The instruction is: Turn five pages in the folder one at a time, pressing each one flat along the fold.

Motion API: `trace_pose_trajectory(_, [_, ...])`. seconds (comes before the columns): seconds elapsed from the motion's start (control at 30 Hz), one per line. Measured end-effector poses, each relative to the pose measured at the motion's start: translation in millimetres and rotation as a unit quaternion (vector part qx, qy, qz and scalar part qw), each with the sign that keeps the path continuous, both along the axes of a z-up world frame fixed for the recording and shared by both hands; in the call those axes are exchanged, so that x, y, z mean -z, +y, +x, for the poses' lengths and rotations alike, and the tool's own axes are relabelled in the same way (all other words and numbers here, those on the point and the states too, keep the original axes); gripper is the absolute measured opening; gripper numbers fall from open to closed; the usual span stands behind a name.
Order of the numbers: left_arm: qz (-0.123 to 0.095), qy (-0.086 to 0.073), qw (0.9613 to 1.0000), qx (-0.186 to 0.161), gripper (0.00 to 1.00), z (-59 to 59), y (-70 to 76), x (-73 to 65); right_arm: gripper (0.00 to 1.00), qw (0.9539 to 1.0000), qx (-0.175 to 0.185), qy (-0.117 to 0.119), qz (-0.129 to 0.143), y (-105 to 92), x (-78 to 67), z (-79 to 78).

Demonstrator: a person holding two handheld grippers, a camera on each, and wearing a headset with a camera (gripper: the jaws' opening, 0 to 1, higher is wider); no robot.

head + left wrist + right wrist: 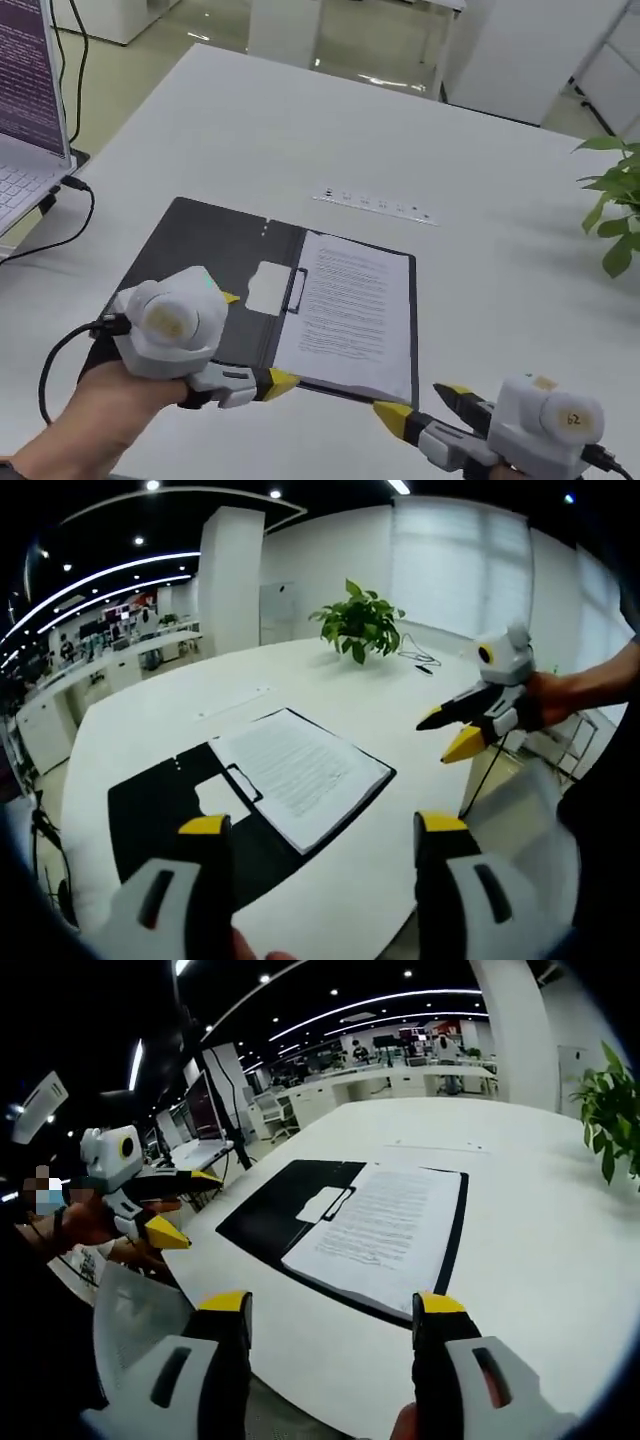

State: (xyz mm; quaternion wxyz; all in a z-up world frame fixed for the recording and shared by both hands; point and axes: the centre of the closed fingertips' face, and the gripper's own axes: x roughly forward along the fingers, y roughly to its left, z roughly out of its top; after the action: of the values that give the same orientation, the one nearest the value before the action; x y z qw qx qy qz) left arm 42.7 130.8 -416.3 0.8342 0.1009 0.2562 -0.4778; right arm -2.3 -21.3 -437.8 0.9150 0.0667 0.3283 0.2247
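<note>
Black folder point(222, 250) lies open on the bench point(300, 130), fold running away from the person; left gripper point(320, 825) and right gripper point(328, 1305) gape empty.

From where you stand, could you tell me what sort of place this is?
Most likely an open-plan office: a large white table with a laptop, a potted plant, and rows of desks with monitors under strip lights behind.
</note>
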Motion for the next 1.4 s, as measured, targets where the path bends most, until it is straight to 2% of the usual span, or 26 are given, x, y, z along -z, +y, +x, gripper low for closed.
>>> trace_pose_trajectory(0.23, [0.005, 0.008, 0.9995, 0.029, 0.73, -2.1, -21.4, 11.1, 0.65, 0.9999, 0.013, 0.005, 0.002, -9.5, 3.2, -3.5])
trace_pose_trajectory(0.5, [0.006, 0.014, 0.9985, 0.052, 0.73, 3.9, -43.1, 18.7, 0.65, 0.9997, 0.019, 0.013, 0.003, -13.9, 6.5, -6.8])
trace_pose_trajectory(0.7, [0.0, 0.024, 0.9981, 0.056, 0.71, 9.6, -56.8, 25.6, 0.65, 0.9995, 0.027, 0.017, 0.006, -17.7, 8.1, -7.6])
trace_pose_trajectory(1.1, [-0.016, 0.041, 0.9973, 0.059, 0.69, 22.9, -93.1, 39.1, 0.64, 0.9991, 0.032, 0.029, 0.009, -24.3, 14.3, -7.1])
trace_pose_trajectory(1.3, [-0.025, 0.051, 0.9971, 0.049, 0.69, 29.4, -112.4, 50.0, 0.64, 0.9986, 0.037, 0.034, 0.015, -27.8, 19.2, -6.4])
trace_pose_trajectory(1.4, [-0.023, 0.062, 0.9967, 0.046, 0.69, 31.6, -118.0, 60.0, 0.64, 0.9984, 0.038, 0.037, 0.016, -29.2, 21.6, -7.5])
